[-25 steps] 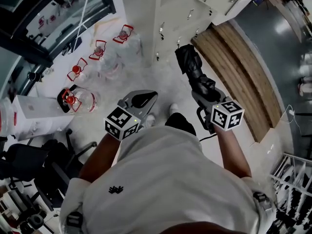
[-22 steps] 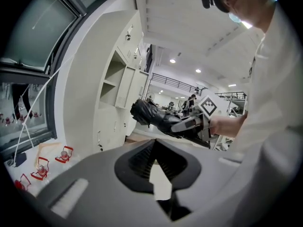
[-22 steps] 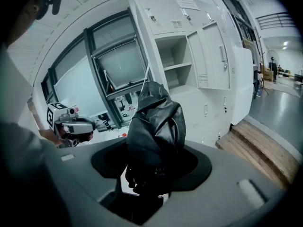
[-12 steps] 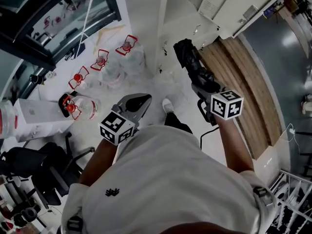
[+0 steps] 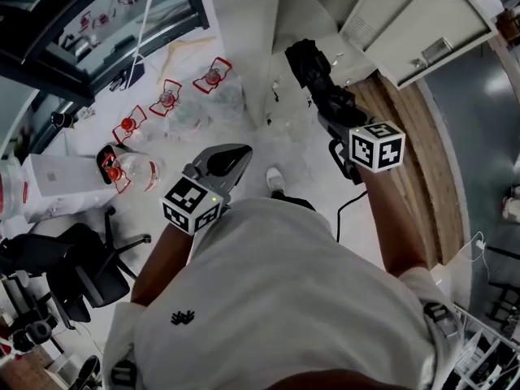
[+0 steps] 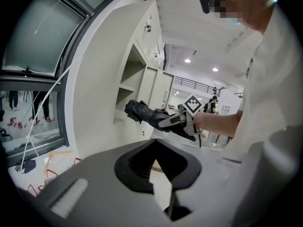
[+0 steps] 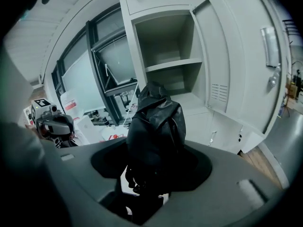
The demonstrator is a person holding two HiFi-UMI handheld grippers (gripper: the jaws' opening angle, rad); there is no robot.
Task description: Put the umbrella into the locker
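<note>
A folded black umbrella (image 5: 310, 70) sticks out of my right gripper (image 5: 329, 108), which is shut on its lower end and holds it up toward the white locker. In the right gripper view the umbrella (image 7: 154, 124) stands between the jaws, in front of an open locker compartment (image 7: 165, 44) with a shelf (image 7: 174, 64). The locker door (image 7: 246, 56) hangs open to the right, and it also shows in the head view as the door (image 5: 422, 27). My left gripper (image 5: 236, 154) hangs lower at the left, shut with nothing in it. From the left gripper view the umbrella (image 6: 142, 112) points at the locker.
Several water bottles with red handles (image 5: 166, 100) lie on the floor at the left, next to a white box (image 5: 57, 181) and a black office chair (image 5: 73, 266). A wooden strip (image 5: 414, 161) runs along the right. A dark window frame (image 5: 97, 23) is at the upper left.
The right gripper has carried the umbrella up and closer to the open locker. The person has stepped forward, and the left gripper has stayed low and shut.
</note>
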